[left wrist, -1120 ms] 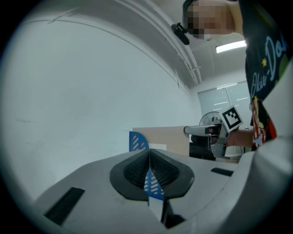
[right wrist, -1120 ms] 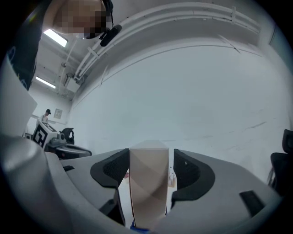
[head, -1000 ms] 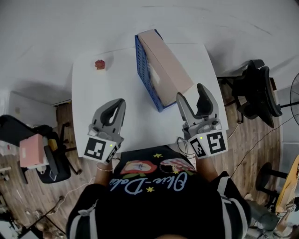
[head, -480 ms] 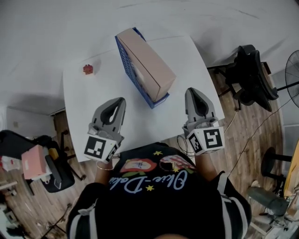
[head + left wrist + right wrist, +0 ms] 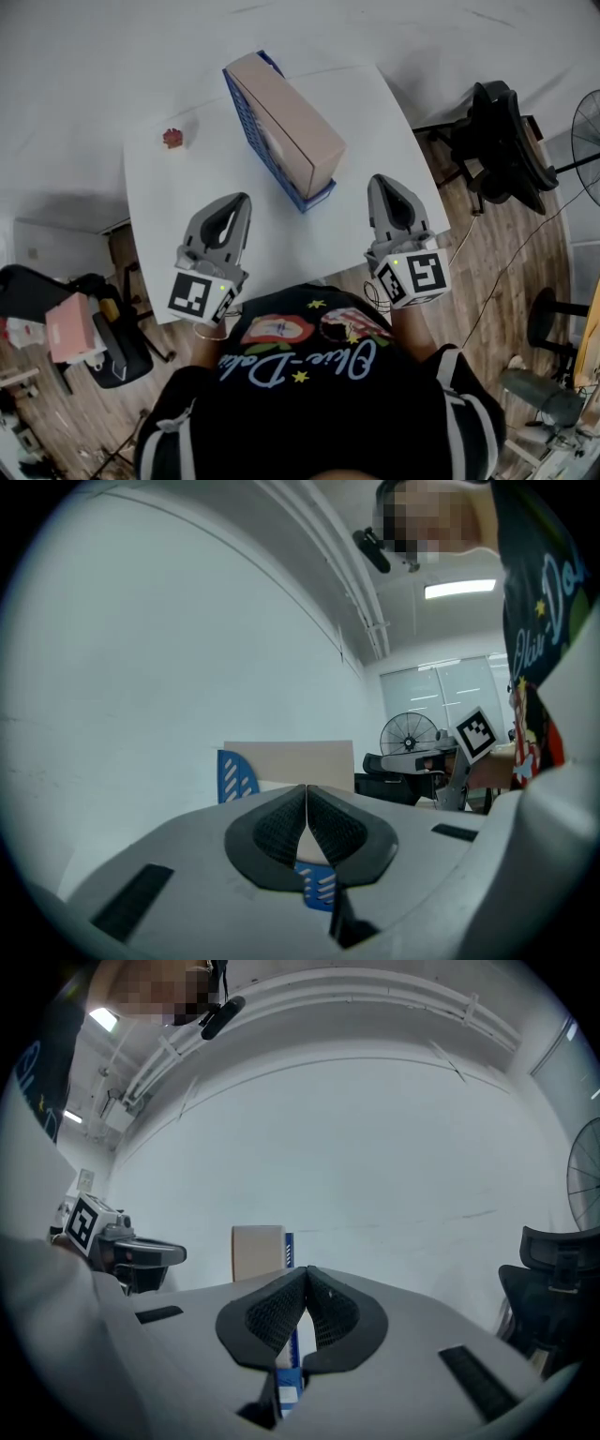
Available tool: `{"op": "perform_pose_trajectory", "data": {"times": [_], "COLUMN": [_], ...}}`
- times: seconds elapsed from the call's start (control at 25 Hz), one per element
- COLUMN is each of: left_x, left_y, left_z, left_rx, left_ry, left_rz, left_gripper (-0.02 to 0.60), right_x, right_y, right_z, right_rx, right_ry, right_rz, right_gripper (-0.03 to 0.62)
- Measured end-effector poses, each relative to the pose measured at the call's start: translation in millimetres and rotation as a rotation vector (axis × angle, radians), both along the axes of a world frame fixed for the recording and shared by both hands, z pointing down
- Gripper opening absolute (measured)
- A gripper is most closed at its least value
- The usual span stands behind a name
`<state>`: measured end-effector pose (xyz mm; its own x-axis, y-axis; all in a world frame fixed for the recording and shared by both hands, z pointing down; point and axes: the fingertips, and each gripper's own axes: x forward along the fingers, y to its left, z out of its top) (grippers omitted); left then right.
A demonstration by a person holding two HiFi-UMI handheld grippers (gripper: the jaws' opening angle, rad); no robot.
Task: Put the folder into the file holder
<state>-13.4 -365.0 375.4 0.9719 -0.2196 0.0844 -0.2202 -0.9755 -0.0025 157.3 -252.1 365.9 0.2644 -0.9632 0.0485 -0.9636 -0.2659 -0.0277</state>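
Note:
A tan folder stands inside the blue file holder on the white table. The left gripper view shows the same folder and holder ahead, as does the right gripper view, with folder and holder. My left gripper hovers over the table's near edge, left of the holder, shut and empty. To the right of the holder's near end is my right gripper. Its jaws have just closed with nothing between them.
A small red object lies near the table's far left corner. A black office chair stands right of the table and a fan beyond it. Another chair with a pink box is at the lower left.
The right gripper's jaws were wide open a second ago and are now shut on nothing. The head view has shifted, so the table and holder sit further left.

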Motion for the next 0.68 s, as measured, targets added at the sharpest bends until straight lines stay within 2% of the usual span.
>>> {"op": "perform_pose_trajectory", "data": {"times": [0.68], "left_x": [-8.0], "left_y": [-6.3], "left_z": [-0.1], "left_rx": [-0.001], "left_ry": [0.004], "left_rz": [-0.015], "left_gripper": [0.005], "right_x": [-9.7], "right_y": [-9.6], "right_z": [-0.2], "right_rx": [-0.002], "right_ry": [-0.004], "right_rz": [-0.025], "right_gripper": [-0.002]}}
